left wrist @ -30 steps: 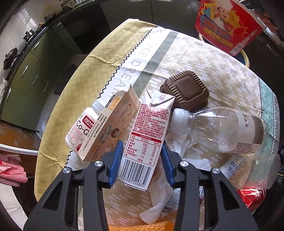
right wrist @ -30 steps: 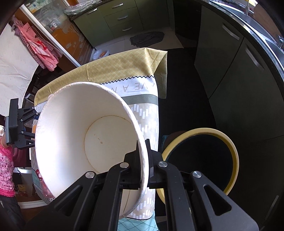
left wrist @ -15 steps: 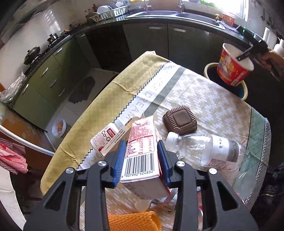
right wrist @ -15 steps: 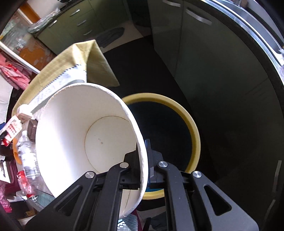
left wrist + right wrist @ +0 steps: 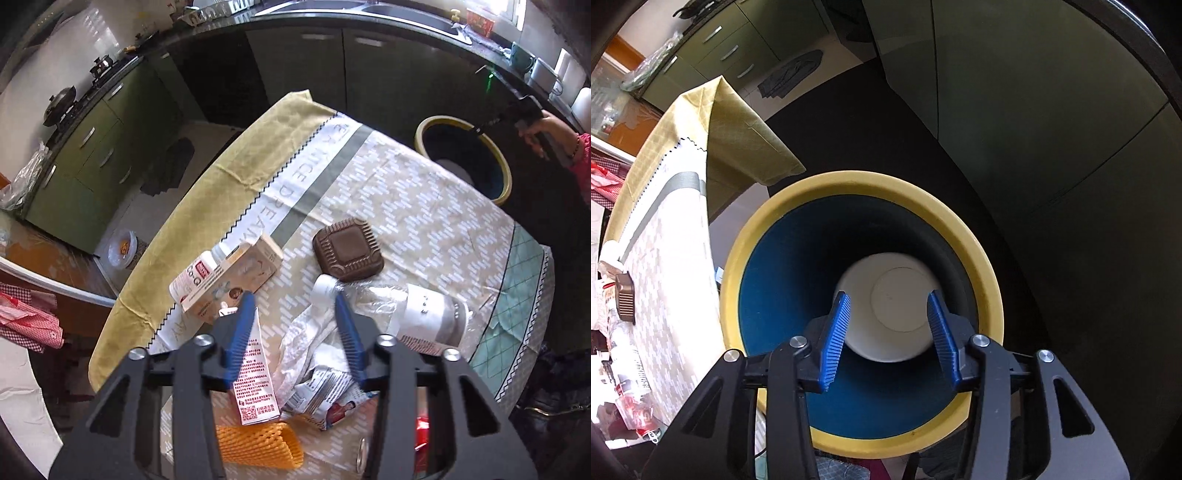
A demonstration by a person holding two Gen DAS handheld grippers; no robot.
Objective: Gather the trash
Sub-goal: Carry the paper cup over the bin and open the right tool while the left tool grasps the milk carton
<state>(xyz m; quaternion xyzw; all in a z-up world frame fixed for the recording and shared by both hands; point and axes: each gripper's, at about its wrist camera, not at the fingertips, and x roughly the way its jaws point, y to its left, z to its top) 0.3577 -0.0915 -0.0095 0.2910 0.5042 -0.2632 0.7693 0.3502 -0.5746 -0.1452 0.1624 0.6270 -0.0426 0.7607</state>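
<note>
My left gripper (image 5: 293, 295) hangs above the cluttered table, its jaws opening. A red-and-white milk carton (image 5: 256, 380) sits low beside the left blue pad (image 5: 240, 332); the right pad is clear of it. My right gripper (image 5: 888, 295) points down into a yellow-rimmed blue bin (image 5: 864, 181), its jaws opening with nothing gripped. A white paper bowl (image 5: 897, 332) lies inside the bin below it. In the left wrist view the bin (image 5: 443, 120) stands past the table's far right, with a person's hand (image 5: 543, 129) holding that gripper over it.
On the tablecloth (image 5: 406, 206) lie a brown square lid (image 5: 347, 254), a clear plastic bottle (image 5: 406, 317), a beige box (image 5: 236, 280) on a white pill bottle (image 5: 199, 269), crumpled wrappers (image 5: 314, 350), orange foam netting (image 5: 258, 443) and a red can (image 5: 421, 435). Dark cabinets (image 5: 1034, 110) stand behind the bin.
The left gripper lifted the carton, then its jaws widened and the carton slid down. The right gripper carried the bowl over the bin and let go; the bowl now lies inside.
</note>
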